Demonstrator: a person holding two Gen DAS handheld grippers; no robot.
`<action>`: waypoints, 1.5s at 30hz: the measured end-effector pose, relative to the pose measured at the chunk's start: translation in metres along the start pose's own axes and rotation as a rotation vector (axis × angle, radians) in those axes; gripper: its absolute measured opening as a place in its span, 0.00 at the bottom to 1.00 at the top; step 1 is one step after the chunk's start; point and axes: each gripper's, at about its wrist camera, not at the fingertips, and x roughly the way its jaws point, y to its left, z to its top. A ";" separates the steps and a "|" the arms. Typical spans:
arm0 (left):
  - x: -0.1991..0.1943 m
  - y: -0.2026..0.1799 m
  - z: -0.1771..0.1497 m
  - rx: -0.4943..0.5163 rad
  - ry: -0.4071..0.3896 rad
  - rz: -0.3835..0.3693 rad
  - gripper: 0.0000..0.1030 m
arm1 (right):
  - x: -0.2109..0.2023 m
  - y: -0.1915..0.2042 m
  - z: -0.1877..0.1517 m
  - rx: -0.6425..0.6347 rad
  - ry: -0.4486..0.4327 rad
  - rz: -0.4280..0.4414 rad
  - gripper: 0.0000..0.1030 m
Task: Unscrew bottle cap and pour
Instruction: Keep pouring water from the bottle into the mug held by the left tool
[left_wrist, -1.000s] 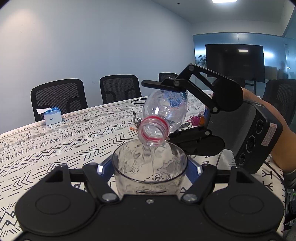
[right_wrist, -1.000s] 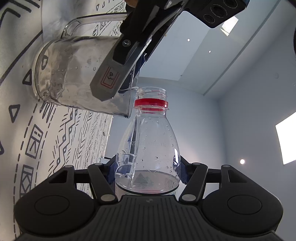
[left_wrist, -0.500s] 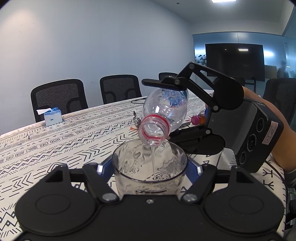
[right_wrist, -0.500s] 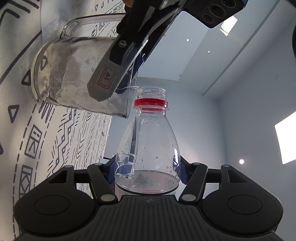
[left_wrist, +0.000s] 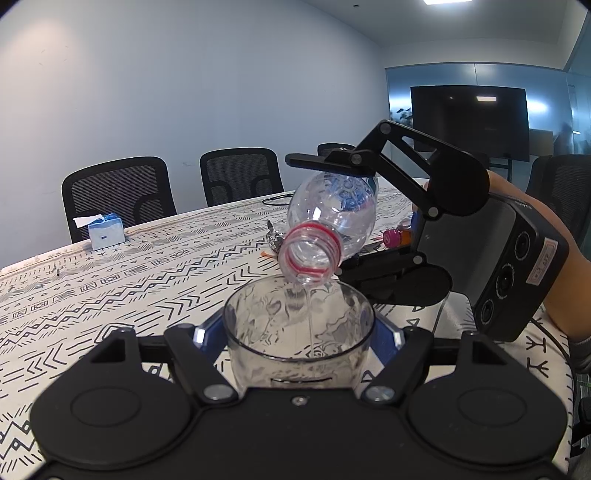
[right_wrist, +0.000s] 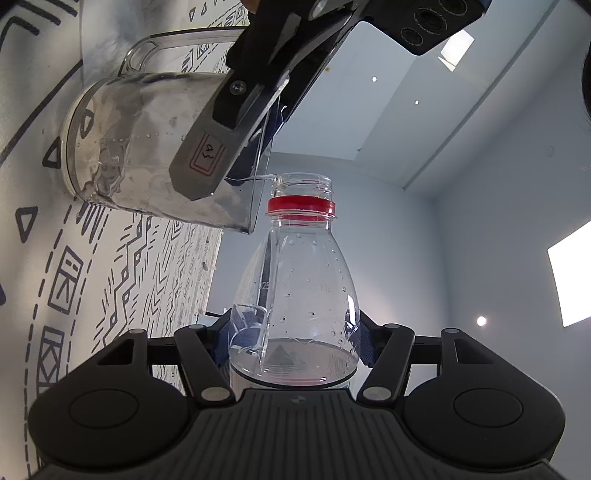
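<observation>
My left gripper is shut on a clear plastic cup that stands on the patterned tablecloth. My right gripper is shut on a clear, uncapped bottle with a red neck ring. In the left wrist view the bottle is tipped mouth-down over the cup, and a thin stream of water runs into it. In the right wrist view the cup, with a side handle, holds water, and the left gripper's finger lies across its wall. A little water stays in the bottle.
A pink cap lies on the table behind the bottle, next to small wrappers. A blue tissue box sits at the far left edge. Black office chairs line the far side. A dark screen hangs at the back right.
The bottle has tipped slightly further and the water keeps running into the cup. Both grippers hold nearly the same place.
</observation>
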 end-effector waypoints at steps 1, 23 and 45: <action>0.000 0.000 0.000 -0.001 0.002 0.000 0.76 | -0.001 -0.001 0.001 0.001 -0.001 0.001 0.57; 0.001 0.000 0.000 -0.009 0.011 0.013 0.75 | -0.007 -0.011 -0.010 -0.006 -0.003 -0.005 0.57; 0.000 -0.001 0.003 -0.008 0.013 -0.012 0.75 | -0.011 -0.024 -0.004 -0.007 -0.006 -0.005 0.57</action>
